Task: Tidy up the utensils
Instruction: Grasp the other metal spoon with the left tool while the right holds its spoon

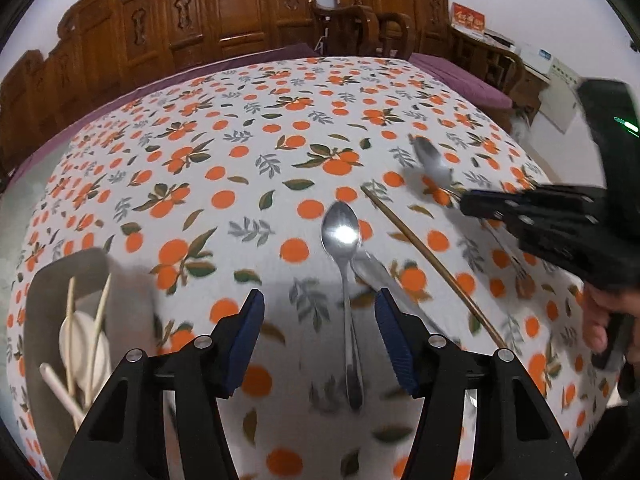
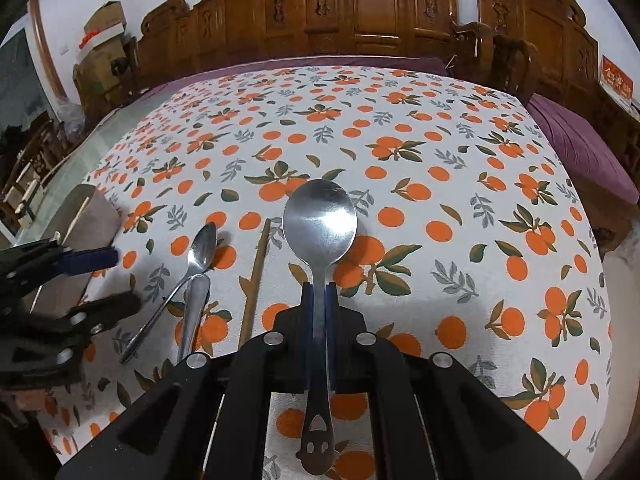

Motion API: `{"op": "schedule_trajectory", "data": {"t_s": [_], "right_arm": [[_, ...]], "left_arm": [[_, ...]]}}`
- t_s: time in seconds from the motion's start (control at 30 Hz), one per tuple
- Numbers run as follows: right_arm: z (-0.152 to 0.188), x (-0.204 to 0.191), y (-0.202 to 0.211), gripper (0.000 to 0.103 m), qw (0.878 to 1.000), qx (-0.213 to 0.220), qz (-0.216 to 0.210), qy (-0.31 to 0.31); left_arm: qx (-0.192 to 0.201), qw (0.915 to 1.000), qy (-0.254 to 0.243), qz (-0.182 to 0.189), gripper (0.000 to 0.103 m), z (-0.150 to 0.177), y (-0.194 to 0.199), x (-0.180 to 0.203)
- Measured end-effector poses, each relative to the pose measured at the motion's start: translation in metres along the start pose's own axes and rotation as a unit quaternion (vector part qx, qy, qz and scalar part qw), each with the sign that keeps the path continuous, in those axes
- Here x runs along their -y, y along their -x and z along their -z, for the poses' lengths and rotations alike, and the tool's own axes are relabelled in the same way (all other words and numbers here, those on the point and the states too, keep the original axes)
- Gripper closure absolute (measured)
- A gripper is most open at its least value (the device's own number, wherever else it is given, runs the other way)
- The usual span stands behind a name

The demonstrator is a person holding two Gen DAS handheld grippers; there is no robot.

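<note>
Right claw (image 2: pixel 319 300) clamps a big spoon (image 2: pixel 320 220); left claw (image 1: pixel 320 336) gapes, seemingly empty, above a smaller spoon (image 1: pixel 342 240)

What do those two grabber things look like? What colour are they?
Both are black plastic tools with two angled fingers joined by round silver bolts. The left gripper has ridged dark blue pads on its fingertips, and the right gripper has blue pads too. The right one's chunky black body shows a small green light. No cables or sleeves are clearly visible.
</note>
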State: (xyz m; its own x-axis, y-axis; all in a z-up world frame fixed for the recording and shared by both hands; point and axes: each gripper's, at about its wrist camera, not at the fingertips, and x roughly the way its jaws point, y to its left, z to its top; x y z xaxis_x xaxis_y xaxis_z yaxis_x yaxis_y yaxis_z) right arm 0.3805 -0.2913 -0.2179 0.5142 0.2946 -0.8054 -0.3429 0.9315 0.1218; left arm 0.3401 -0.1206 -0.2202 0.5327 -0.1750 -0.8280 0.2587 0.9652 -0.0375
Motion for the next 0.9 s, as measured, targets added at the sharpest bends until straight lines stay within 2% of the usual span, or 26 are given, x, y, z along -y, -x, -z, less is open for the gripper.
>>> {"op": "schedule_trajectory", "data": {"t_s": [0.33,0.4,0.5,0.53,0.57,0.63,0.8,0.9], "right_arm": [[0.0,0.001,0.002,0.096,1.0,0.001,-0.007,-0.004],[0.0,0.003,0.003,0.096,1.0,0.002,-0.007,-0.007],[0.0,0.004,0.003,0.096,1.0,0.002,-0.008,-0.01],[0.0,0.004,0.003,0.096,1.0,0.002,-0.008,-0.009],[0.0,0.004,0.003,0.096,1.0,0.001,-0.008,-0.009],[0.0,0.003,0.003,0.096,1.0,0.0,-0.007,-0.007],[-0.003,-0.006,0.006,0.096,1.0,0.005,-0.007,-0.002],[-0.004,-0.015,0.011,0.096,1.0,0.013,-0.006,0.004]], "left_arm": [[-0.014,0.9994,0.032,0.004,0.047,-0.037,-0.045,0.005],[-0.023,0.9992,0.034,-0.002,0.047,-0.039,-0.056,0.007],[-0.015,0.9995,0.022,-0.017,0.048,-0.042,-0.06,0.013],[-0.014,0.9996,0.02,-0.018,0.053,-0.043,-0.06,0.014],[-0.012,0.9996,0.016,-0.022,0.063,-0.043,-0.06,0.015],[-0.01,0.9996,0.009,-0.026,0.076,-0.042,-0.058,0.016],[-0.008,0.9997,0.011,-0.019,0.077,-0.036,-0.048,0.012],[0.012,0.9998,0.007,-0.017,0.077,-0.029,-0.026,0.012]]}}
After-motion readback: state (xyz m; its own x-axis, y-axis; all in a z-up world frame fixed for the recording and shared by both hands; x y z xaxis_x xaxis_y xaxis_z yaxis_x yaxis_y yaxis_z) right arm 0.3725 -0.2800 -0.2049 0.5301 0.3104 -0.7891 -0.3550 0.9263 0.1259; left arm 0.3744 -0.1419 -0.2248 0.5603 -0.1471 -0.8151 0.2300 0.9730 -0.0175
